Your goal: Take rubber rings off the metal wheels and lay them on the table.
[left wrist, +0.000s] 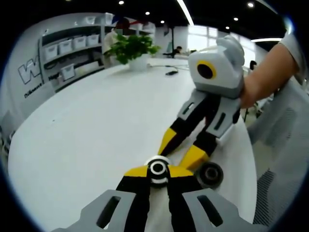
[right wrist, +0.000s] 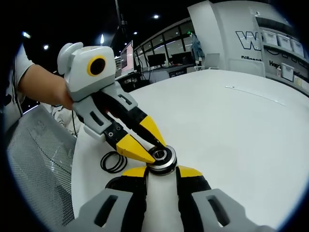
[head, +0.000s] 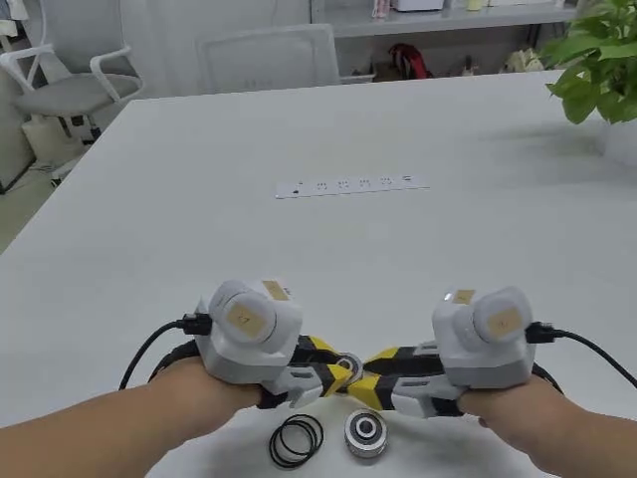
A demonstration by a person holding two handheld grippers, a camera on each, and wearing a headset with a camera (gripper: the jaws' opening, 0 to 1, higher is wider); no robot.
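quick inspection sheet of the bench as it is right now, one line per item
surface: white table, flat
job's things: held wheel between both grippers; loose wheel and rubber rings lying side by side nearest the person
clutter: power strip mid-table, away from the work
grippers: left gripper and right gripper tip to tip, jaws of both closed on the held wheel
cables: black cable trailing behind each gripper
surroundings: plant, chair beyond the table

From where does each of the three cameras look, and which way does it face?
Head view: on the headset, facing forward and down at the table; forearms, left gripper, right gripper.
Left gripper view: on that gripper, facing the right gripper; own jaws.
Right gripper view: likewise, facing the left gripper; own jaws.
All share the gripped metal wheel.
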